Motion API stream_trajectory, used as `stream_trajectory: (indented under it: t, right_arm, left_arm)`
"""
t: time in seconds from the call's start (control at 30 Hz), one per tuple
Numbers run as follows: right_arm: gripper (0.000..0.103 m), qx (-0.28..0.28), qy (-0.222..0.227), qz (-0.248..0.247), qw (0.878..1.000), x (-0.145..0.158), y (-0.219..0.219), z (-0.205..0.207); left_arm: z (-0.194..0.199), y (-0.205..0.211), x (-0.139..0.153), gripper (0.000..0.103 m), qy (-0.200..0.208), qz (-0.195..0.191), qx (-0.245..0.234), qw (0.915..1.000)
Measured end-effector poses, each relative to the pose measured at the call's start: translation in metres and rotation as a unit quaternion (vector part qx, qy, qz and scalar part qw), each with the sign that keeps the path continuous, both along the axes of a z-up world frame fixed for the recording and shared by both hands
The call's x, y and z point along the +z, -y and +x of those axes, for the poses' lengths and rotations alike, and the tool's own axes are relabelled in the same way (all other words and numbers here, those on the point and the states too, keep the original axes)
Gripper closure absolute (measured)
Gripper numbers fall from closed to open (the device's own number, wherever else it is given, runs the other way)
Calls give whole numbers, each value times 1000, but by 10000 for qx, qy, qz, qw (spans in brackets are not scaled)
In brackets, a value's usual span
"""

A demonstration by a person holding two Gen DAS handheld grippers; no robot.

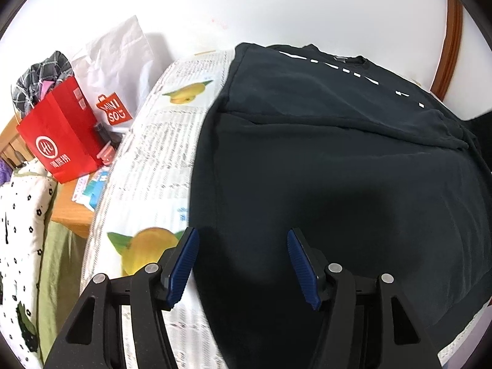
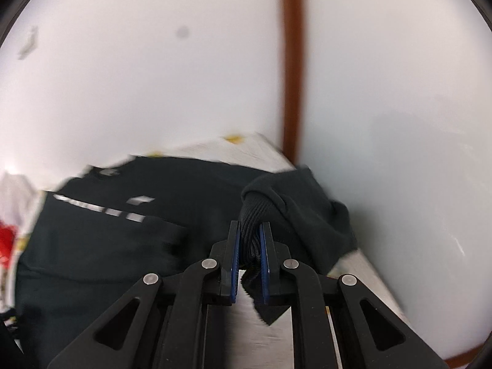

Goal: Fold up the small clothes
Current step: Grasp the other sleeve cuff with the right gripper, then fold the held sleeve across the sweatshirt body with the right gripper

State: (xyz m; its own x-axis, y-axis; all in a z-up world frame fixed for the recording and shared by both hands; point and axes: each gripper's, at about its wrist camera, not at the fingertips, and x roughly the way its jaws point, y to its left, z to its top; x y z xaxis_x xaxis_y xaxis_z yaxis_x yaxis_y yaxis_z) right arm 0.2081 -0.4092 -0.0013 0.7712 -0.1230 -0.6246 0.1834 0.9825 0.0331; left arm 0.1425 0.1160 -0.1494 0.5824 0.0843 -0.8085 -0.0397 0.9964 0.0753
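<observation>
Hovering over the near edge of the black cotton T-shirt (image 1: 338, 160), the left tongs (image 1: 241, 264) stand released, blue ribbed pads (image 1: 184, 264) apart with nothing between them, probably placed to steady or catch the hem for a fold. The shirt lies spread on a worktop covered by a white cloth printed with text and yellow fruit (image 1: 160, 166); one side is already turned inward along a straight crease, and broken white lettering runs near its collar. A red paper shopping bag (image 1: 61, 141) stands well apart on the left.

From the right wrist view, the right tongs (image 2: 249, 246) are clenched on a bunched ribbed sleeve cuff (image 2: 255, 212) of the same shirt (image 2: 107, 240), raised clear of the cloth, seemingly so it can be carried across the body. Behind the grip, the sleeve fabric humps up loosely, while the shirt's body stays flat below.
</observation>
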Motion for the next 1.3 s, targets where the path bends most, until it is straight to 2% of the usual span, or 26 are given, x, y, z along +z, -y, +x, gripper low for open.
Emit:
stream_trajectory:
  t: [0.1, 0.3, 0.37, 0.5, 0.57, 0.8, 1.0, 1.07, 1.13, 1.23, 1.3]
  right_arm:
    - [92, 581, 31, 184, 9981, 22, -52, 13]
    - [93, 1601, 89, 389, 9863, 43, -157, 35]
    - [93, 1876, 60, 446, 9812, 44, -192, 45]
    - [93, 2472, 0, 454, 9679, 40, -264, 59]
    - [93, 2702, -44, 491, 9615, 37, -293, 67]
    - [93, 3228, -181, 752, 9433, 10, -366, 103]
    - [91, 3327, -347, 954, 9375, -13, -390, 124]
    - [85, 3383, -570, 1101, 9329, -22, -390, 130]
    - [79, 3403, -569, 1130, 9317, -25, -384, 129]
    - [65, 3294, -389, 671, 9410, -20, -367, 119]
    - [65, 3167, -313, 349, 9474, -20, -345, 109]
  left_arm:
    - [1, -8, 1, 42, 58, 82, 29, 9999]
    - [4, -21, -8, 42, 34, -90, 32, 9999]
    - [6, -24, -12, 42, 4, -188, 24, 9998]
    - [9, -35, -15, 41, -6, -682, 31, 9977]
    - [8, -37, -16, 41, -8, -764, 13, 9971]
    - [6, -30, -20, 35, 36, -553, -164, 9983]
    - [9, -33, -17, 35, 12, -688, -226, 9974]
    - [11, -33, -17, 35, 19, -705, -230, 9972]
    - [14, -35, -14, 35, 102, -769, -106, 9969]
    - [19, -37, -3, 35, 244, -891, -61, 9957]
    - [23, -34, 4, 35, 325, -850, -73, 9958]
